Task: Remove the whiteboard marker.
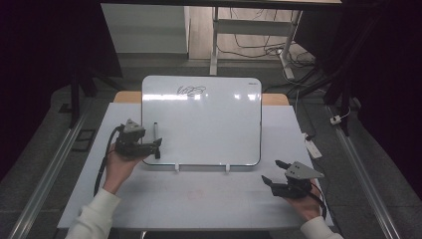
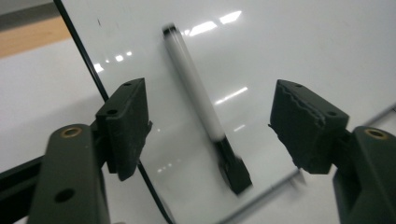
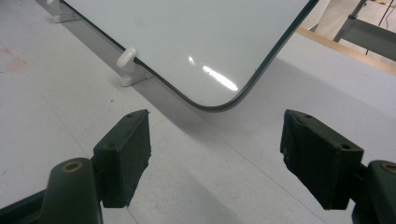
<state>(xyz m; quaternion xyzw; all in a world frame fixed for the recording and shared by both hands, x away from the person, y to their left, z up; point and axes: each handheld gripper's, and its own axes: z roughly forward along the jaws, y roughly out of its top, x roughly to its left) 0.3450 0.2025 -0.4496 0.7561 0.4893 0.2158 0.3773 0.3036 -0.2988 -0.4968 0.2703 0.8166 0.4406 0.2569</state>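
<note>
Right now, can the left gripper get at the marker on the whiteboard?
Probably yes: the left gripper is open with the marker lying between its jaws on the whiteboard, nothing in between.

white glossy whiteboard [image 1: 209,124]: showing smooth, mirror-like glare
white plastic marker [image 2: 194,88]: looking smooth
grey table mat [image 1: 199,194]: appearing matt

I note two white support clips [image 1: 176,168] at the table's near side, and cables [image 1: 259,50] on the floor beyond its far edge.
</note>
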